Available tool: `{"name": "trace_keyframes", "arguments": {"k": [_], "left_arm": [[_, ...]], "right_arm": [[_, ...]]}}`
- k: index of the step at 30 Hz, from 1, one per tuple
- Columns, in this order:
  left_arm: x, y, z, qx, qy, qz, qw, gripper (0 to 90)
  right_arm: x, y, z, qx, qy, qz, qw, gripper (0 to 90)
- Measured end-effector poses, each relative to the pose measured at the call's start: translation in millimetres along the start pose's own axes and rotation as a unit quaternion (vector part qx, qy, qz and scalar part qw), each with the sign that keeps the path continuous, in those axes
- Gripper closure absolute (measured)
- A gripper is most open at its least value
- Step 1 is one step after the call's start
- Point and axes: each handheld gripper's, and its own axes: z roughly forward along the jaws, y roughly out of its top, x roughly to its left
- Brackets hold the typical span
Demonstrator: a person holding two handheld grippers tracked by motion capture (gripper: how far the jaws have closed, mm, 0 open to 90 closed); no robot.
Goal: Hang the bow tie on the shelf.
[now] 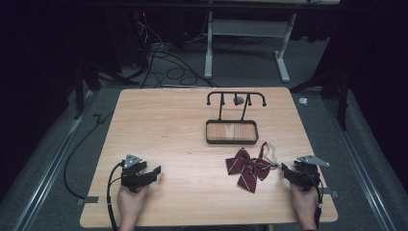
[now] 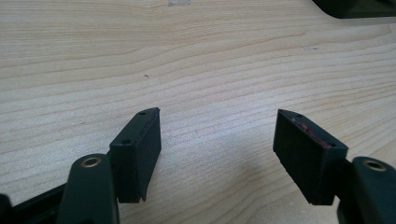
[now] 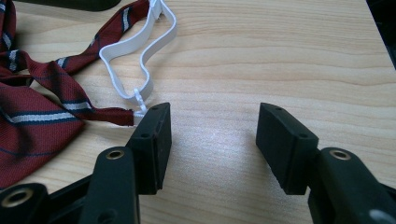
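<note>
At the near edge of the worktop [image 1: 159, 120] the two hands come in, each with a hand-held gripper. The left hand-held gripper [image 1: 153, 172] sits near the left corner, jaws spread wide over bare wood with nothing between them. The right hand-held gripper [image 1: 285, 169] sits near the right corner, jaws likewise parted and empty; in its own view the left jaw tip lies just beside the end of the strap [image 3: 135, 60].

The bow tie [image 1: 248, 168] lies flat on the worktop just left of the right hand-held gripper, near the front. It is woven cloth, dark red with thin navy-and-white stripes — a knotted bow with two pointed tails, one trailing toward the near edge. The strap is a thin white elastic loop, curled loosely on the wood to the right of the bow, joined to a red cloth band by a small white plastic clasp.

Farther back, at mid-table, stands a rack [image 1: 235, 97] — black metal rods with hooked ends rising from a shallow rectangular tray [image 1: 231, 141] with a wooden floor. The worktop itself is pale wood with a fine grain and rounded corners.
</note>
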Motion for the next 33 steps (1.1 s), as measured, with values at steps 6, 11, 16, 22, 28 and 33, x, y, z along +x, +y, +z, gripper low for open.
{"name": "trace_keyframes", "arguments": {"k": [6,11,16,22,28,33], "left_arm": [[-0.8,0.1,0.2,0.001,0.003,0.004,1.0,32.6],[-1.1,0.1,0.3,0.002,0.003,0.005,1.0,32.3],[-1.1,0.2,0.3,0.004,0.003,0.008,1.0,31.6],[-0.5,0.2,0.1,0.003,0.0,0.006,1.0,31.7],[-0.1,0.1,0.1,0.002,-0.001,0.003,1.0,31.5],[0.1,0.1,0.0,0.002,-0.003,0.002,1.0,31.3]], "right_arm": [[0.3,0.0,0.0,0.0,-0.001,0.001,1.0,46.6],[0.9,0.0,-0.1,0.001,0.002,0.001,1.0,47.9],[1.5,-0.2,-0.3,-0.003,0.011,-0.009,0.9999,54.5],[1.9,0.7,0.3,-0.004,0.021,-0.018,0.9996,60.6],[1.7,1.3,0.7,-0.004,0.022,-0.02,0.9996,61.7],[5.1,3.6,-3.6,-0.017,0.033,-0.026,0.999,66.8]]}}
